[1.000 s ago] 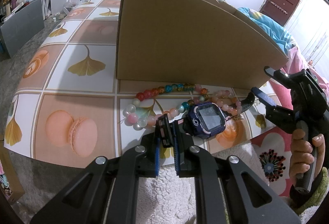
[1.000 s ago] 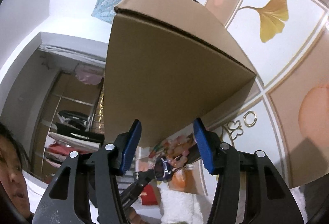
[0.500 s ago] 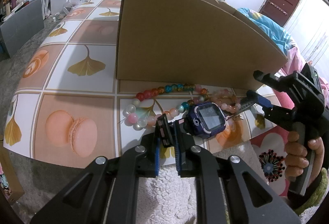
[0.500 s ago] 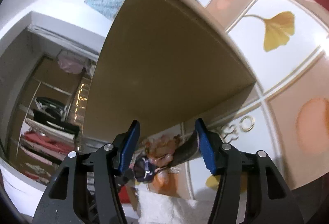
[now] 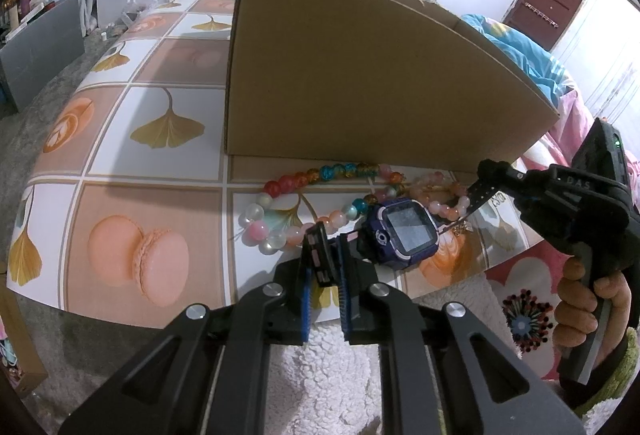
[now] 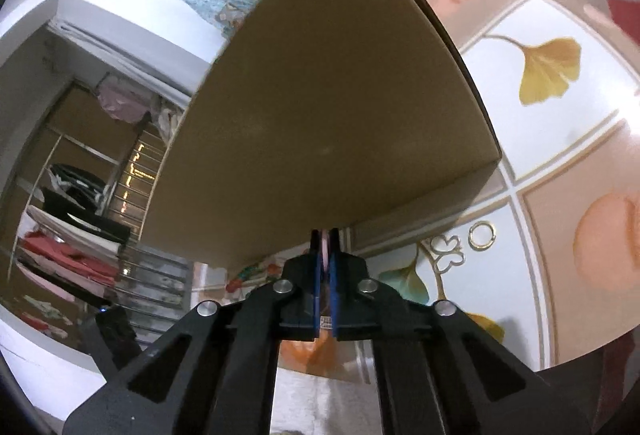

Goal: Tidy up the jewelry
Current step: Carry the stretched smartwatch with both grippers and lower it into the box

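We found the left gripper (image 5: 325, 255) pinching the near strap (image 5: 318, 259) of a purple smartwatch (image 5: 402, 233), its blue pads pressed onto the band from both sides. The right gripper (image 6: 326, 271) was likewise pressed together on the watch's far strap (image 5: 482, 191), a pink sliver of band showing between its pads in the right wrist view. A hand (image 5: 592, 305) held that tool's handle at the right edge of the left wrist view. The watch thus hung between the two tools at the near edge of the surface (image 5: 120, 163), its face turned upward.

Just behind the watch, a string of multicoloured beads (image 5: 320, 175) and a bracelet of pale pink beads (image 5: 444, 195) lay loose on the surface, close against the front wall of the cardboard box (image 5: 360, 75). A gold ring (image 6: 482, 234) and a butterfly-shaped wire ornament (image 6: 446, 253) lay beside the box's near corner, well apart from the beads.

In our judgement the task stood at an early stage. Every piece we could see remained outside the box; its interior was hidden from both cameras, so we could not say whether anything had been stowed. The watch was in hand but not yet placed, and the beads, bracelet, ring and ornament remained to be dealt with.
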`<action>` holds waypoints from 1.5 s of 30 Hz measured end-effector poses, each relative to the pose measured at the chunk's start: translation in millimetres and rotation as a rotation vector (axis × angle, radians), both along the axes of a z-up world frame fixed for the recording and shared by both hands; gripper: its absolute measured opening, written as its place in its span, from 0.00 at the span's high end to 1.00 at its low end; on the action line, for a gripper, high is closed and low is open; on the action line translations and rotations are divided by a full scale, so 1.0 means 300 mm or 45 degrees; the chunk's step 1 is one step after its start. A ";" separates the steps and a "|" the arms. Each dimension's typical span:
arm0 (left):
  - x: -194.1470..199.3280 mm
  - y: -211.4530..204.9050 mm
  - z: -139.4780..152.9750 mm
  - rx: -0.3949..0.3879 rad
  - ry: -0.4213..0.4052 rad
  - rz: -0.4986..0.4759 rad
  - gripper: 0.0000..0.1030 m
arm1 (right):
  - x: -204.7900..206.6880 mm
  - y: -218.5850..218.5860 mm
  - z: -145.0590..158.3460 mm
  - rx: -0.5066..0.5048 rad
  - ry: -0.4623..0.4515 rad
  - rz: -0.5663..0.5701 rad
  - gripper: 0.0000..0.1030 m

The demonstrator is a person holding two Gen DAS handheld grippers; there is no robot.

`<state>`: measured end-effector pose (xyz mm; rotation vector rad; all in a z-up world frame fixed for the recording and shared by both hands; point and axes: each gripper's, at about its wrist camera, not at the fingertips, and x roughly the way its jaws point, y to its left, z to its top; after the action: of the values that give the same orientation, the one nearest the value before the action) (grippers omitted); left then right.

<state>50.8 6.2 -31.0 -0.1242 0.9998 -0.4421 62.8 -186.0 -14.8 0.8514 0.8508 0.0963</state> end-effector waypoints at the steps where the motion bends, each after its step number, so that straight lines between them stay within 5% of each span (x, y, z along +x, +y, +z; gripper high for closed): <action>1: 0.006 0.000 0.003 -0.002 0.007 -0.001 0.90 | -0.001 0.006 0.016 -0.009 -0.003 0.000 0.99; 10: 0.024 0.002 0.080 -0.089 0.000 -0.040 0.93 | 0.005 0.048 0.128 -0.035 -0.011 0.040 0.99; 21: 0.011 0.033 0.205 -0.171 -0.066 -0.063 0.94 | -0.063 -0.040 0.144 -0.050 -0.095 0.025 0.99; 29: 0.059 0.030 0.442 -0.234 -0.211 -0.133 0.94 | -0.038 -0.013 0.322 -0.102 -0.270 0.094 0.99; 35: 0.260 -0.054 0.532 -0.148 -0.262 -0.140 0.94 | 0.185 -0.083 0.401 -0.134 -0.307 0.184 0.99; 45: 0.715 -0.195 0.352 0.090 0.030 -0.116 0.94 | 0.644 -0.133 0.209 -0.172 0.027 0.338 0.99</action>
<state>265.2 -52.2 74.6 -0.0205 1.0458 -0.4887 256.0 -225.9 48.0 0.6110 0.9763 0.2596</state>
